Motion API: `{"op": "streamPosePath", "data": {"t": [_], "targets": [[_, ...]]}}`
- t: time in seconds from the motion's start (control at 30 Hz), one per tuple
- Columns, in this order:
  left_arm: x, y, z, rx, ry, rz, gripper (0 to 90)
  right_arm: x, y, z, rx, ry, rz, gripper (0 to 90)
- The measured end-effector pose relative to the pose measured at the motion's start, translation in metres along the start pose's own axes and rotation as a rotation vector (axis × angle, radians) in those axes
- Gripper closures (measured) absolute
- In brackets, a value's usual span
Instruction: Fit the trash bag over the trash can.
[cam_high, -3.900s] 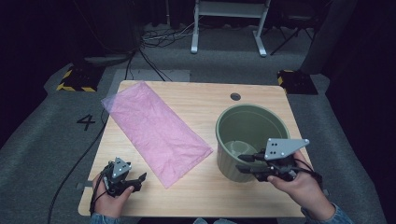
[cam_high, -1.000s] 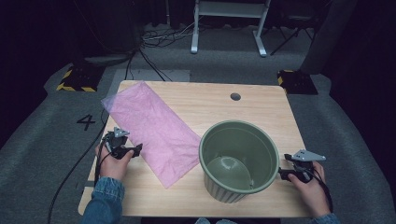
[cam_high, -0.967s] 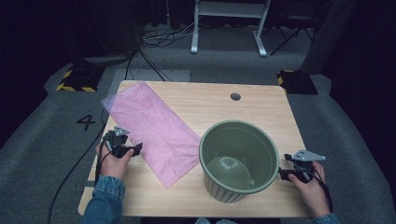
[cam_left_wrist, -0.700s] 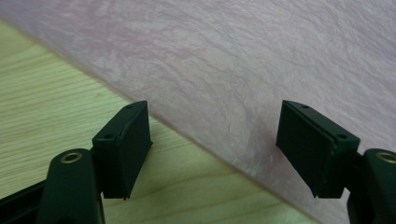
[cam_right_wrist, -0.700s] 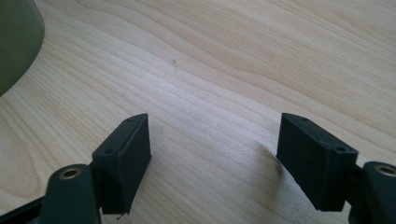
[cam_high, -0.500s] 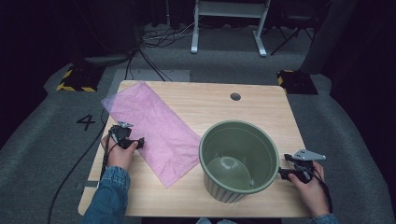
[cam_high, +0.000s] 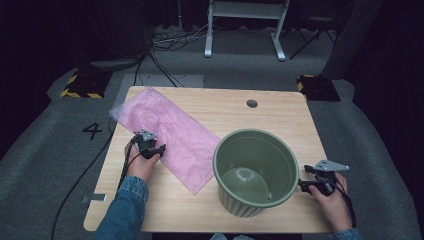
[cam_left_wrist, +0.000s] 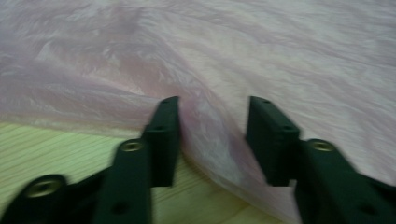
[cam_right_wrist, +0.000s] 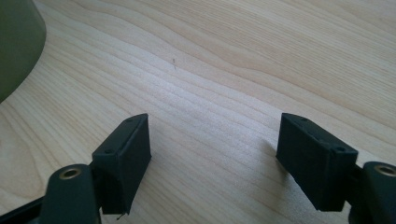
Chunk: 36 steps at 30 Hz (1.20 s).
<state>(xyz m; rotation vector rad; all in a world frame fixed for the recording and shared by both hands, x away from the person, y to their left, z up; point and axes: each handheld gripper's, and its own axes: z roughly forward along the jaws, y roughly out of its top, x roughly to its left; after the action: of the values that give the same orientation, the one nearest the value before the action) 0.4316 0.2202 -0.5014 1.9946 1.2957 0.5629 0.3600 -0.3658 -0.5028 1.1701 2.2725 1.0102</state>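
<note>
Our left gripper (cam_left_wrist: 212, 135) sits at the near long edge of the pink plastic bag (cam_left_wrist: 261, 51), its two flat black jaws straddling a raised fold of the film. The jaws have just been closing, yet a gap remains on both sides of that ridge, so we read them as not yet pinching — the film stands between the pads without being pressed. In the high view the left gripper (cam_high: 148, 148) rests on the bag (cam_high: 170, 132), which lies flat and slantwise across the left half of the wooden table (cam_high: 280, 112). The bag is thin, translucent and finely crinkled, a long rectangle whose far corner reaches the table's back left.

Our right gripper (cam_right_wrist: 212, 156) hovers low over bare wood with its blocky jaws spread wide and nothing between them; pale grain runs in curving bands beneath. At the left of that view curves the matte olive wall of the flowerpot (cam_right_wrist: 16, 44). From above, the right gripper (cam_high: 320, 181) sits just beside the pot (cam_high: 256, 170) — a round, green tapered tub with a ribbed outer wall and smooth rim, standing upright right of the bag.
</note>
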Motion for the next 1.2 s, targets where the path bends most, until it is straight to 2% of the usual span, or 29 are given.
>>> {"op": "streamPosePath", "data": {"t": [0.03,0.07,0.13,0.17,0.2,0.27,0.3,0.33,0.37,0.4,0.43,0.47,0.5,0.67,0.7,0.77,0.87,1.0,1.07,1.2], "targets": [[-0.002,0.000,0.001,-0.007,-0.013,0.001,66.9,0.000,0.000,0.000,0.000,0.000,0.000,26.3],[-0.004,0.000,0.002,-0.012,-0.041,0.014,84.7,0.001,0.000,0.000,-0.002,-0.006,-0.004,26.3],[-0.005,0.001,0.002,-0.013,-0.052,0.016,89.0,0.001,0.000,0.000,-0.002,-0.007,-0.007,26.3],[-0.005,0.001,0.002,-0.013,-0.052,0.016,89.7,0.001,0.000,0.000,-0.002,-0.007,-0.007,26.3],[-0.006,0.001,0.003,-0.016,-0.053,0.055,89.8,0.001,0.000,0.000,-0.002,-0.007,-0.006,26.3],[-0.006,0.001,0.003,-0.019,-0.053,0.064,89.9,0.001,0.000,0.000,-0.002,-0.006,-0.003,26.3],[-0.004,0.000,0.002,-0.024,-0.070,0.043,90.0,0.000,0.000,0.000,-0.001,-0.001,0.001,26.3],[-0.004,0.000,0.002,-0.024,-0.070,0.043,90.0,0.000,0.000,0.000,0.001,0.003,0.003,26.3],[-0.004,0.000,0.001,-0.045,-0.086,0.032,90.0,0.000,0.000,0.000,0.001,0.003,0.003,26.3],[-0.003,0.001,-0.004,-0.128,-0.118,0.019,90.0,-0.001,0.000,0.000,0.001,0.003,0.006,26.3],[-0.003,0.002,-0.007,-0.159,-0.134,0.020,90.0,-0.001,0.000,0.000,0.002,0.004,0.006,26.3],[-0.003,0.002,-0.007,-0.159,-0.134,0.020,90.0,-0.001,0.000,0.000,0.002,0.004,0.006,26.3],[-0.003,0.005,-0.014,-0.214,-0.163,0.017,90.0,-0.001,0.000,0.000,0.001,0.003,0.006,26.3],[-0.002,0.014,-0.034,-0.322,-0.234,0.003,90.0,-0.001,0.000,0.000,0.001,0.003,0.006,26.3],[-0.002,0.014,-0.034,-0.322,-0.234,0.003,90.0,-0.001,0.000,0.000,0.001,0.005,0.007,26.3],[0.000,0.018,-0.044,-0.371,-0.278,-0.003,90.0,-0.001,0.000,0.000,0.001,0.003,0.006,26.3],[-0.001,0.021,-0.051,-0.389,-0.278,0.016,90.0,-0.001,0.000,0.000,0.001,0.004,0.008,26.3],[-0.002,0.030,-0.065,-0.432,-0.324,0.030,90.0,-0.001,0.000,0.000,0.001,0.006,0.009,26.3],[-0.003,0.039,-0.076,-0.443,-0.341,0.069,90.0,-0.001,0.000,0.000,0.002,0.004,0.008,26.3],[-0.005,0.048,-0.087,-0.455,-0.356,0.096,90.0,-0.001,0.000,0.000,0.001,0.005,0.009,26.3]]}}
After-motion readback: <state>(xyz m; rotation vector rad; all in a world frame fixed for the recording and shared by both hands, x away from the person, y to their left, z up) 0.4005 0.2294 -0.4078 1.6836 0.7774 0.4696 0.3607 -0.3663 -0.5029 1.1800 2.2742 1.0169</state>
